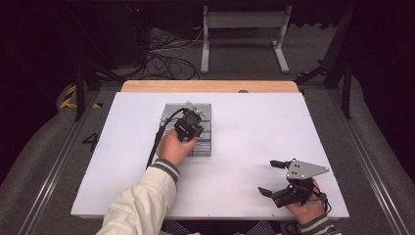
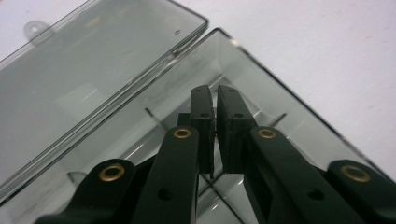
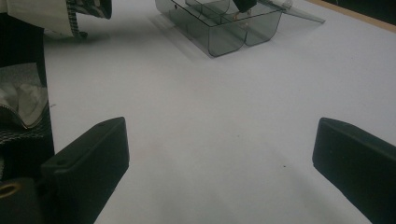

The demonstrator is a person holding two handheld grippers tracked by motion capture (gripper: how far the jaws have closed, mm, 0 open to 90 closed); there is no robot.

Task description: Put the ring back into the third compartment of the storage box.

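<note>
A smoky clear plastic compartment box (image 1: 204, 147) lies on the white table (image 1: 254, 122), its hinged lid (image 2: 93, 70) folded flat open beside it. My left gripper (image 1: 195, 114) reaches down into the box, over its inner dividers. In the left gripper view its jaws (image 2: 215, 93) stand almost together with only a thin slit between the pads, and I cannot tell whether anything small sits in that slit. My right gripper (image 1: 268, 177) rests near the table's front right corner, jaws wide apart with nothing between them (image 3: 220, 126). The right gripper view looks across the table toward the box (image 3: 224, 37).
The table has a wooden strip (image 1: 210, 86) along its far edge. Beyond it on the floor are cables (image 1: 161, 63) and a metal stand (image 1: 244, 22). A person's cream sleeve (image 1: 142, 200) comes in from the bottom left.
</note>
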